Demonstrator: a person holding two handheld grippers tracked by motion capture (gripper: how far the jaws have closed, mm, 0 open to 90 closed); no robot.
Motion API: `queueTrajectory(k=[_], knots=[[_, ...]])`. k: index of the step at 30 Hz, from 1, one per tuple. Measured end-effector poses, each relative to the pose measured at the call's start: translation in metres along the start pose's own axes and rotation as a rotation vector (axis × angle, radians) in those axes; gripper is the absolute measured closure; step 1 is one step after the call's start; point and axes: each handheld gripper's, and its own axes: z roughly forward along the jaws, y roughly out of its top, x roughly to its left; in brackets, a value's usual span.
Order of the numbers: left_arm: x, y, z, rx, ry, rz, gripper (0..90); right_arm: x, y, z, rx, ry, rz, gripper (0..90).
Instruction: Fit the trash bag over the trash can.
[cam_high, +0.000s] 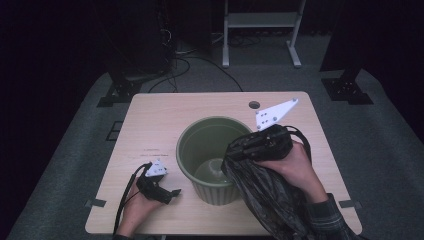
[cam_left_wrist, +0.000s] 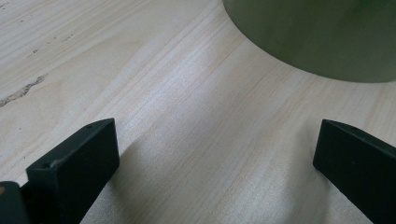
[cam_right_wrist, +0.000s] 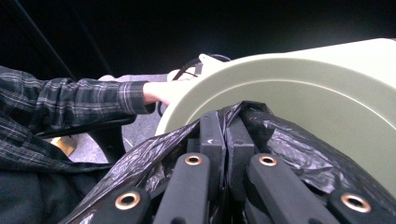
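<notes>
table (cam_high: 150, 125) pale wood, sitting on grey floor in a dark room | bin (cam_high: 200, 131) standing mid-table, far half lying bare | right gripper (cam_high: 235, 149) clenching bag (cam_high: 265, 195) at bin's right rim | left gripper (cam_high: 175, 192) resting released beside bin

Recording lab or studio, dark curtained backdrop, pale wooden table (cam_high: 165, 125) on grey carpet, stand legs (cam_high: 260, 35) and floor cables (cam_high: 192, 62) beyond the right gripper (cam_high: 235, 148)

Light: overhead on the table (cam_high: 165, 120), dark room around.
Shadows: soft, under the left gripper (cam_left_wrist: 215, 158) jaws.
Glare: mild sheen on the black bag (cam_right_wrist: 299, 149).
Focus: bin (cam_left_wrist: 317, 32) blurred close-up.
</notes>
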Motion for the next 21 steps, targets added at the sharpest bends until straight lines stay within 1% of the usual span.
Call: queueTrajectory(k=[4, 10, 13, 15, 18, 21], knots=[[0.000, 0.000, 0.000, -0.001, 0.000, -0.001, 0.0, -0.001, 0.010, 0.014, 0.018, 0.014, -0.008, 88.1], [0.000, 0.000, 0.000, -0.001, 0.000, -0.001, 0.0, 0.002, 0.028, 0.023, 0.018, 0.024, -0.036, 88.0], [0.000, 0.000, 0.000, 0.000, 0.000, -0.001, 0.0, 0.004, 0.037, 0.026, 0.009, 0.039, -0.049, 88.0], [0.000, 0.000, 0.000, -0.001, 0.000, -0.001, 0.0, 0.004, 0.043, 0.030, -0.002, 0.062, -0.061, 88.0], [0.000, 0.000, 0.000, -0.001, 0.000, -0.001, 0.0, 0.006, 0.053, 0.037, -0.005, 0.083, -0.069, 88.0], [0.000, 0.000, 0.000, 0.000, -0.001, 0.000, 0.0, 0.003, 0.059, 0.048, -0.008, 0.109, -0.071, 88.0]])
